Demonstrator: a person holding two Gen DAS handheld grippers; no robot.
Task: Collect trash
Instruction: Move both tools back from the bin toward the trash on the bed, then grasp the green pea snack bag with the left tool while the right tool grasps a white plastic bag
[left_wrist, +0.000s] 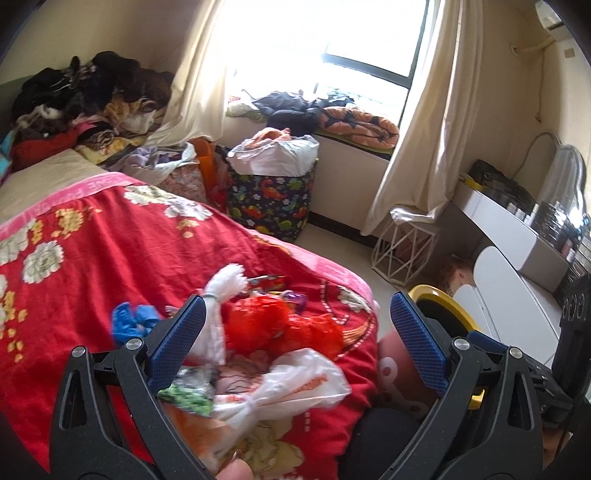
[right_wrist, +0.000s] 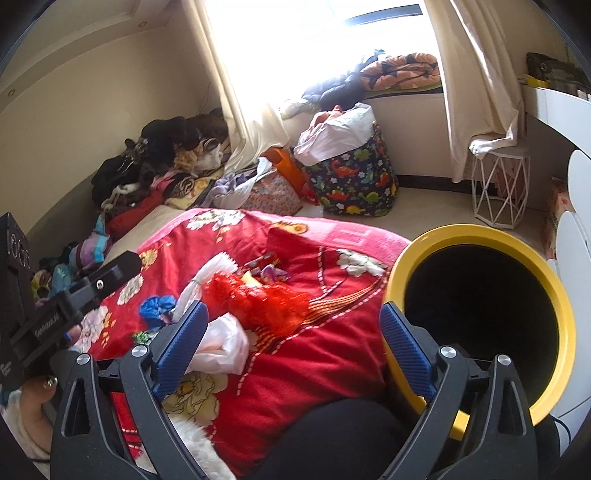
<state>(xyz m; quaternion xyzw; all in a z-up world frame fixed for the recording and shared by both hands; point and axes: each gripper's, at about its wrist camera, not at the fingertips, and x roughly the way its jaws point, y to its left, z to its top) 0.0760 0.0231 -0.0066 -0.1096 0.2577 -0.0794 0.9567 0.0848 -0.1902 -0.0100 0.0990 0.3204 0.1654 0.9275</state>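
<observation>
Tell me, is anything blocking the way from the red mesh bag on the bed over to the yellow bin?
Nothing visible does. The red mesh bag lies on the red quilt, and only bare quilt separates it from the yellow bin, whose mouth is open and uncovered.

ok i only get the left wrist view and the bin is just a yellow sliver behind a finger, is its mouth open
Observer: Yes. The right wrist view shows the yellow bin with its whole round mouth uncovered, dark inside, right beside the red quilt.
Operator: and is the right gripper carrying anything
Observer: No, the right gripper is open with nothing between its pads.
</observation>
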